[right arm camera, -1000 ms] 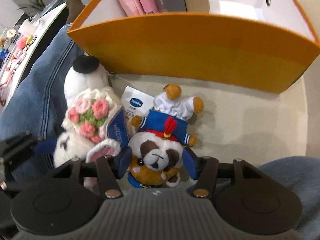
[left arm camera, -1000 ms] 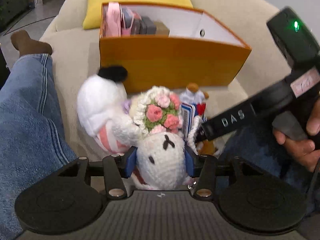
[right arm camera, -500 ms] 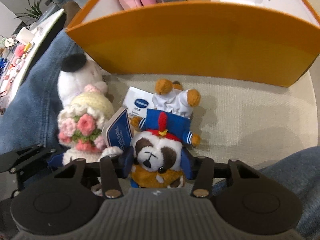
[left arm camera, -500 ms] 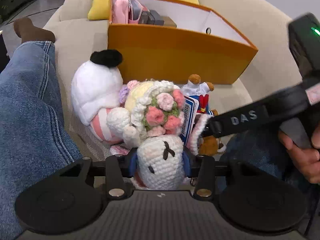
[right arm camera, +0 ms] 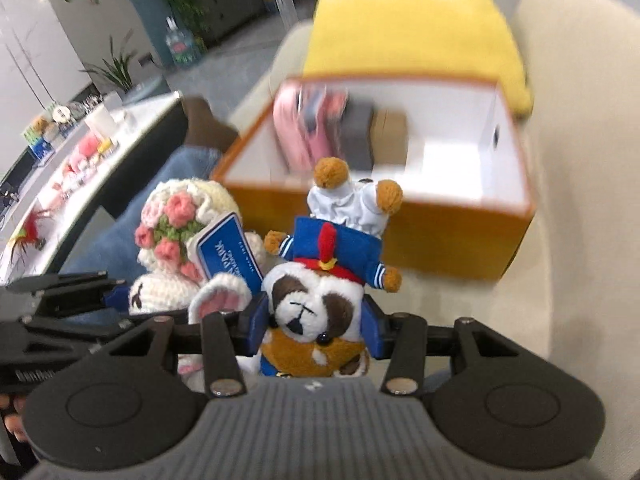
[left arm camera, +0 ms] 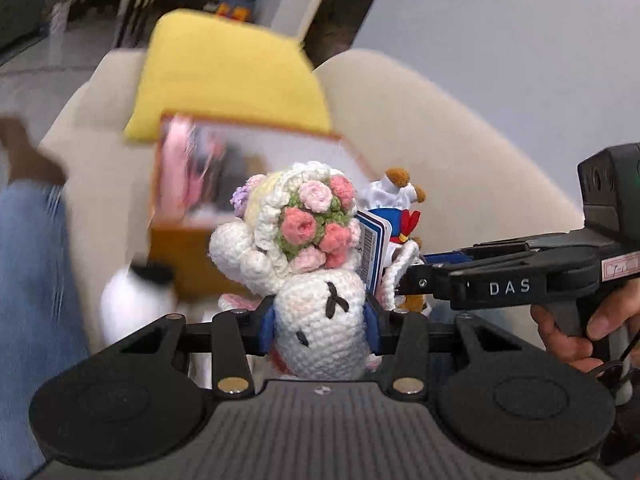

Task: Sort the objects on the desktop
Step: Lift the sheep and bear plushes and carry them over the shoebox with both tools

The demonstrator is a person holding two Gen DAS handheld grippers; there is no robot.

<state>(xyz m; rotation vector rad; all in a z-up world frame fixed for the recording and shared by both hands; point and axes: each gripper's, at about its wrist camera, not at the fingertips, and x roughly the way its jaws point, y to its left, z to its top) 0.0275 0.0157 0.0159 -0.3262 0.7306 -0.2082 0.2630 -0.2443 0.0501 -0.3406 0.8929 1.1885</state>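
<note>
Left wrist view: the left hand-held gripper [left arm camera: 320,316] clamps the crochet bunny [left arm camera: 308,260] by its head, just before the orange box [left arm camera: 176,256]. Right wrist view: the right hand-held gripper [right arm camera: 316,322] grips the sailor dog plush [right arm camera: 320,280] before the same box; carry both level over its front wall, then release.

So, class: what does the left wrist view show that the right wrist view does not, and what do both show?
Left wrist only: the right hand on its grip, and a white plush lying below.

Right wrist only: the dog's face between the right gripper's pads, and a cluttered counter.

Both: the crochet bunny in the left gripper, the orange box and the yellow cushion.
</note>
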